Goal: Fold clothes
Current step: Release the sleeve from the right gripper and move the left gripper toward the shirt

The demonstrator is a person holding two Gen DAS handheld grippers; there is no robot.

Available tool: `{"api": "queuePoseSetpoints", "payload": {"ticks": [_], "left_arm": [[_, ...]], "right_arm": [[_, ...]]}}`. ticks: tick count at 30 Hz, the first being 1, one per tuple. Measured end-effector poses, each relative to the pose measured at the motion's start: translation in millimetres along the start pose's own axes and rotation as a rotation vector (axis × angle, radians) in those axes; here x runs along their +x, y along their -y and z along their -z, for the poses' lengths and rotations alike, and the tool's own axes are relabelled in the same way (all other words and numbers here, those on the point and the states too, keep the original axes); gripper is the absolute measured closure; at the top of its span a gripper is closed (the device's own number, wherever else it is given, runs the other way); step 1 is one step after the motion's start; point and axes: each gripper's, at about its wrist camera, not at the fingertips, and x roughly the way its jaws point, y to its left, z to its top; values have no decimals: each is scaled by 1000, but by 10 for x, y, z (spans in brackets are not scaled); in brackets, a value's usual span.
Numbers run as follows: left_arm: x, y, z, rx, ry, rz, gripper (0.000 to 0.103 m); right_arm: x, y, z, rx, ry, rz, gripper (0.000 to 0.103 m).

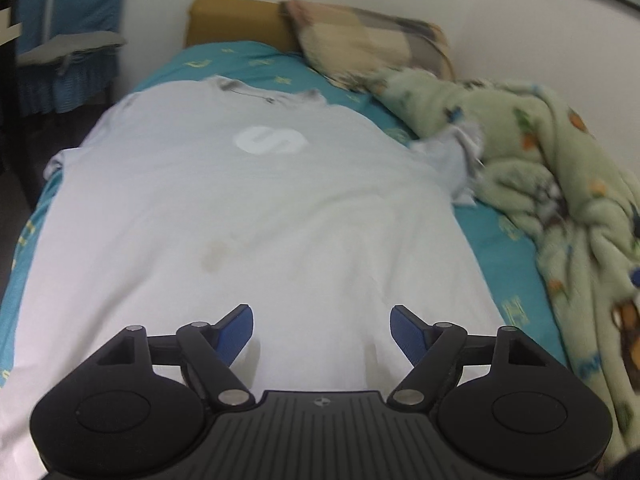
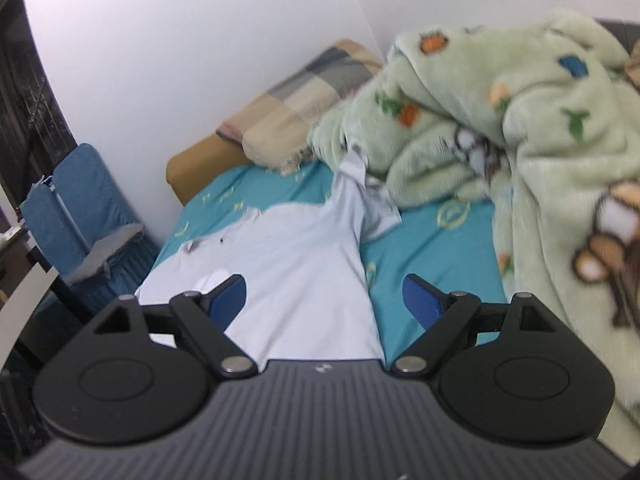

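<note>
A pale blue-white T-shirt [image 1: 248,208] lies spread flat, front up, on the teal bed sheet [image 1: 256,62], collar toward the headboard, with a white round logo [image 1: 271,141] on the chest. Its right sleeve [image 1: 452,160] is bunched against the blanket. My left gripper [image 1: 322,320] is open and empty, hovering over the shirt's lower part. In the right wrist view the shirt [image 2: 296,264] lies below, its sleeve [image 2: 360,196] reaching up to the blanket. My right gripper [image 2: 324,292] is open and empty above the shirt's right side edge.
A crumpled green fleece blanket [image 1: 560,184] fills the bed's right side and also shows in the right wrist view [image 2: 520,140]. A patchwork pillow [image 1: 372,42] leans on the yellow headboard [image 1: 232,20]. A blue-covered chair [image 2: 84,216] stands left of the bed.
</note>
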Motion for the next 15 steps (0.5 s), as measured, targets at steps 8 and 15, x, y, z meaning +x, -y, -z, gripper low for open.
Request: {"api": "queuePoseSetpoints", "payload": {"ticks": [8,15], "left_arm": [[-70,748,446,202,-147,196,35],[262,1341,852,314,-293,262,48]], "right_arm": [[-21,78,-66,29,33,2,16],[-23,170,-102,68,37,-22,16]]}}
